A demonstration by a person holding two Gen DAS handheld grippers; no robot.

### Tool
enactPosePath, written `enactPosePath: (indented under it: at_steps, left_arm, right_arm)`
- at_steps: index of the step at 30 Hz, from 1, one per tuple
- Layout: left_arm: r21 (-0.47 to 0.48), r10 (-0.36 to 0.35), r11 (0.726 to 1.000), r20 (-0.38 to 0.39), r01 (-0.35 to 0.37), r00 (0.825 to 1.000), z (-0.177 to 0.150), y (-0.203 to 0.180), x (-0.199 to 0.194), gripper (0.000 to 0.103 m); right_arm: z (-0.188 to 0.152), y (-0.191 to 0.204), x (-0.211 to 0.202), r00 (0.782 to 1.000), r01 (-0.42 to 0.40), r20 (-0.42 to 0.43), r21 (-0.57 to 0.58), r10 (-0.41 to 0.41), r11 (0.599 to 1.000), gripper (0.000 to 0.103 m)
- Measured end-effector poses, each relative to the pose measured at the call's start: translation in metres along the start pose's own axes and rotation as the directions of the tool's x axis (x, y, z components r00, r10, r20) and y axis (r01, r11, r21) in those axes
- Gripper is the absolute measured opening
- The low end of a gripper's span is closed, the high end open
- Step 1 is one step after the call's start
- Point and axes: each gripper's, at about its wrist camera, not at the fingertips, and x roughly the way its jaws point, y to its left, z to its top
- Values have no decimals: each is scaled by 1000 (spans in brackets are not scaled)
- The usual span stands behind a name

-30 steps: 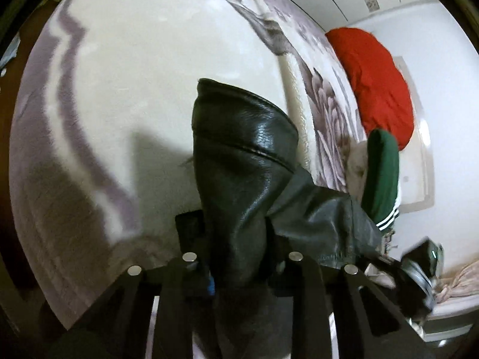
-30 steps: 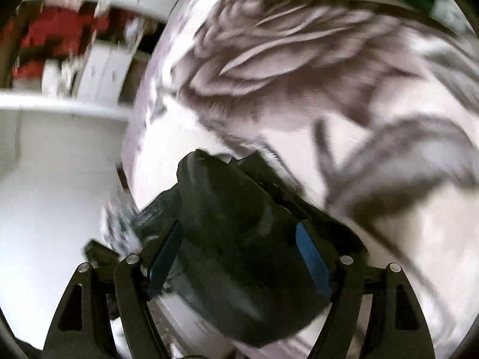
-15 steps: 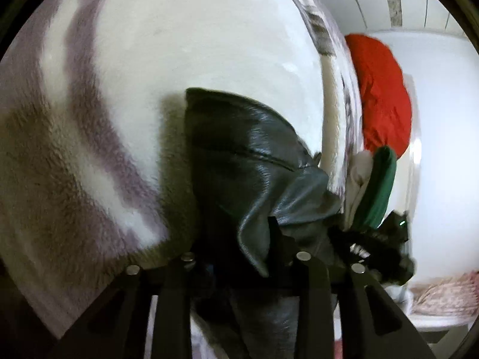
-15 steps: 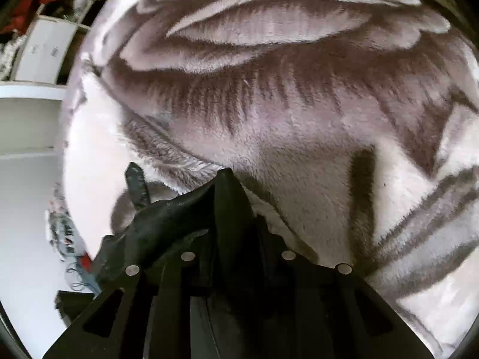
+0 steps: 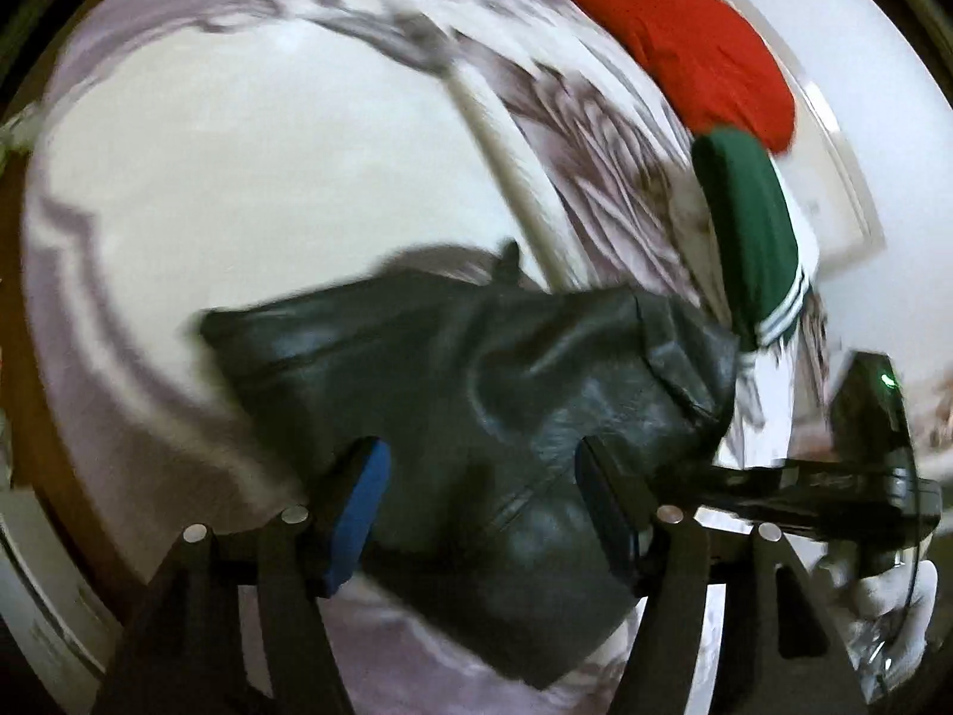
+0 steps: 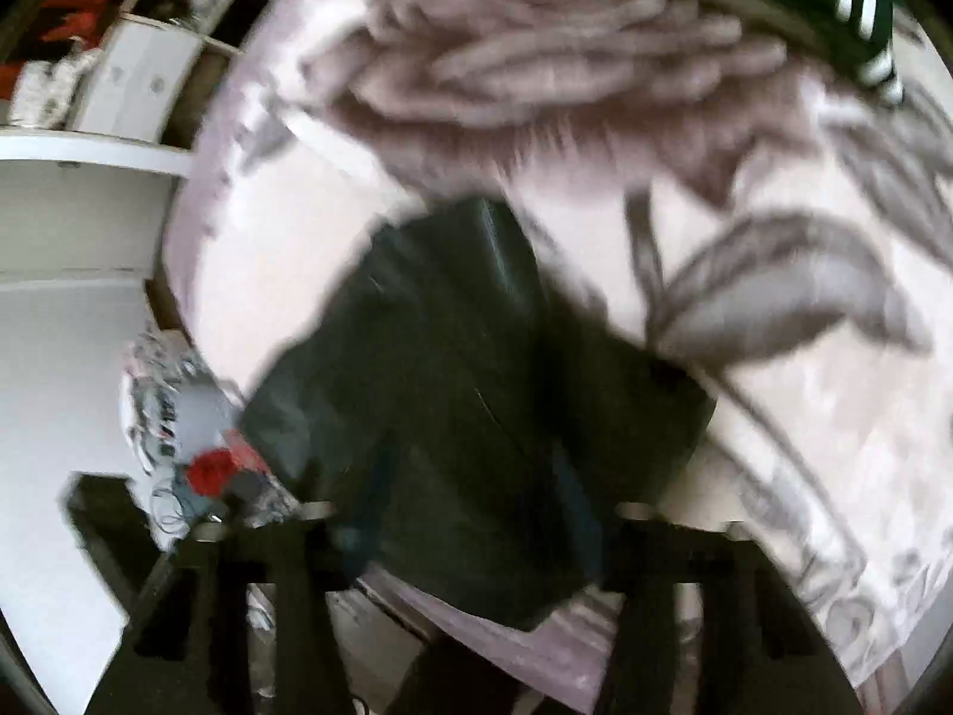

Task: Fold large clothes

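On the plush floral blanket (image 5: 250, 167) lies the black leather jacket (image 5: 476, 393), bunched into a rough fold with one flat panel running out to our left and a crumpled flap on the right. Our left gripper (image 5: 482, 494) straddles it, blue pads clear of the leather on both sides, jaws opening, so nothing is pinched. Our right gripper (image 6: 464, 530) also has the jacket between its fingers and its jaws are opening; motion blur hides whether the pads press, so we cannot tell if it grips. We judge the leather heavy and fairly stiff: it holds a crease in broad bends rather than draping, and its glossy face looks slick. We would take it at a seam or hem edge, where the doubled layers give the pads purchase. A green striped garment (image 5: 750, 226) and a red one (image 5: 685, 42) sit further off.
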Motion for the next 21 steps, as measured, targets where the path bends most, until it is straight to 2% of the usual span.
enactPosePath:
  at_steps: [1, 4, 7, 13, 15, 17, 18, 19, 20, 21]
  left_arm:
    - [23, 32, 999, -31, -31, 999, 2, -3, 16, 62]
    - [71, 93, 994, -69, -88, 993, 7, 0, 39, 61]
    - [89, 88, 993, -84, -81, 993, 10, 7, 47, 62]
    - [150, 91, 986, -101, -76, 991, 11, 6, 54, 62]
    - [157, 94, 985, -113, -76, 989, 15, 3, 49, 62]
    - [133, 65, 990, -103, -51, 993, 15, 3, 32, 62]
    - [106, 32, 994, -92, -22, 995, 13, 5, 21, 62]
    - [72, -1, 997, -83, 7, 997, 11, 8, 10, 62]
    - [38, -25, 999, -73, 28, 997, 8, 11, 2, 63]
    - [-3, -41, 999, -65, 40, 997, 4, 17, -6, 63]
  right_arm:
    - [2, -4, 18, 999, 19, -35, 21, -18, 1000, 32]
    - [13, -8, 53, 993, 100, -60, 24, -98, 995, 27]
    - [25, -8, 79, 987, 120, -115, 65, -112, 991, 27]
    - [33, 12, 119, 952, 280, -135, 8, -276, 960, 29]
    - [34, 13, 121, 948, 290, -141, 20, -284, 957, 29]
    - [32, 9, 108, 963, 232, -151, 55, -222, 971, 30]
    - [30, 6, 100, 972, 195, -147, 69, -184, 978, 37]
    - [26, 1, 86, 986, 113, -130, 95, -100, 989, 44]
    - [19, -8, 68, 995, -8, -96, 129, 20, 992, 54]
    - [12, -16, 53, 993, -96, -60, 155, 106, 983, 60]
